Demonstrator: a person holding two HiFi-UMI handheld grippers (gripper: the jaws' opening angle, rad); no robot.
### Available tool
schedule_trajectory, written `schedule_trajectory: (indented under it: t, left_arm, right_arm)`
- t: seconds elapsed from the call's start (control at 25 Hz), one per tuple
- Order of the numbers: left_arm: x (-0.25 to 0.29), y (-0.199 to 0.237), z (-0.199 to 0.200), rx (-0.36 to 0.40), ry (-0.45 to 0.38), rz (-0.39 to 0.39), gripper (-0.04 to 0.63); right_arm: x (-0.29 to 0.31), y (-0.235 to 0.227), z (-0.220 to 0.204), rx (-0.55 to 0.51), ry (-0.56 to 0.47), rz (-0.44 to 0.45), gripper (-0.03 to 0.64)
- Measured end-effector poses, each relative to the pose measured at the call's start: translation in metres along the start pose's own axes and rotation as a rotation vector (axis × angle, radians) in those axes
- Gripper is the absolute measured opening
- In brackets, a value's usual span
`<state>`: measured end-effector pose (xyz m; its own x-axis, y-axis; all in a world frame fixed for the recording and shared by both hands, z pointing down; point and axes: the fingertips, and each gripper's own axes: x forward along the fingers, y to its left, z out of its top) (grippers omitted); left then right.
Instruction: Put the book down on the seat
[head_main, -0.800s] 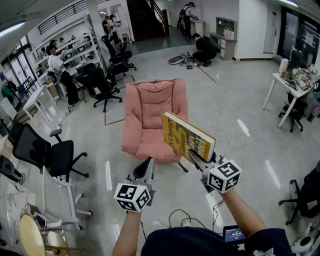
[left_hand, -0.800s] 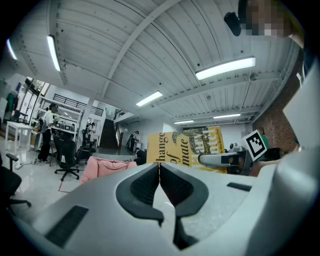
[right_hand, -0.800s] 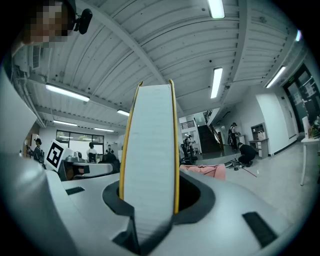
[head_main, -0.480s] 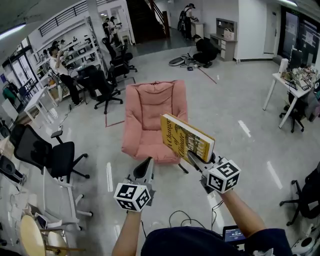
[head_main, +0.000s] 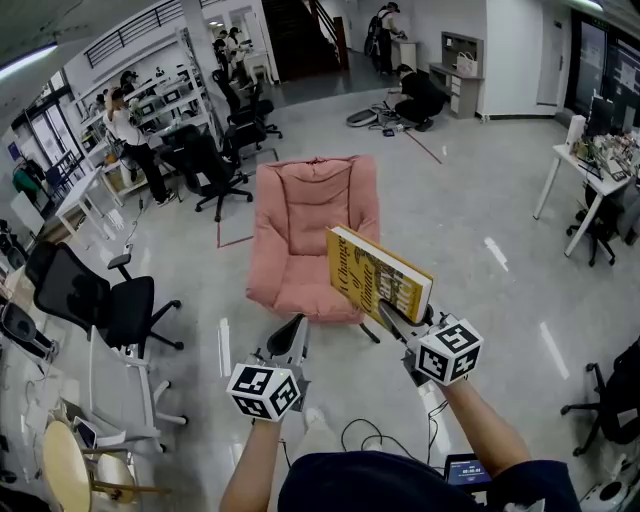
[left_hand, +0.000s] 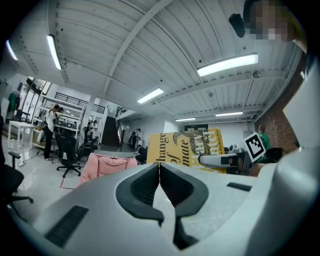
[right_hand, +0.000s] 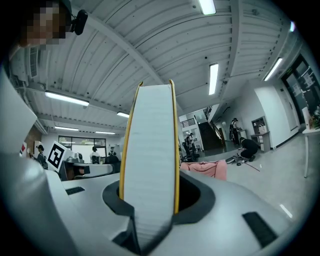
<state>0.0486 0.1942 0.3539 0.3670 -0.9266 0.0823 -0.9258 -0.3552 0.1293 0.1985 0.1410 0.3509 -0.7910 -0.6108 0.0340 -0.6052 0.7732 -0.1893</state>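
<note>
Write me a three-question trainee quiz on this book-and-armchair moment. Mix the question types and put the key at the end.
1. Multiple choice: which gripper holds the yellow book? A left; B right; C both.
2. True or false: the left gripper has its jaws wide apart.
3. Short answer: has the book been set on the pink armchair yet?

Key:
1. B. The right gripper has its jaws clamped on the book, which stands on edge.
2. False. Its jaws are together with nothing between them.
3. No. The book is in the air, in front of the armchair.
</note>
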Motion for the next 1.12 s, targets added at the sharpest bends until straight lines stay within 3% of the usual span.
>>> schedule_trajectory:
  t: [0.52, 1.12]
  left_arm:
    - [0.020, 0.009, 0.005, 0.014, 0.000, -0.020, 0.008]
    - [0.068, 0.073, 0.013, -0.006, -0.011, -0.022, 0.009]
  right_arm:
    - [0.017, -0.014, -0.001, 0.007, -0.010, -0.006, 0.155]
    - [0.094, -0.032, 0.005, -0.036, 0.005, -0.001, 0.155]
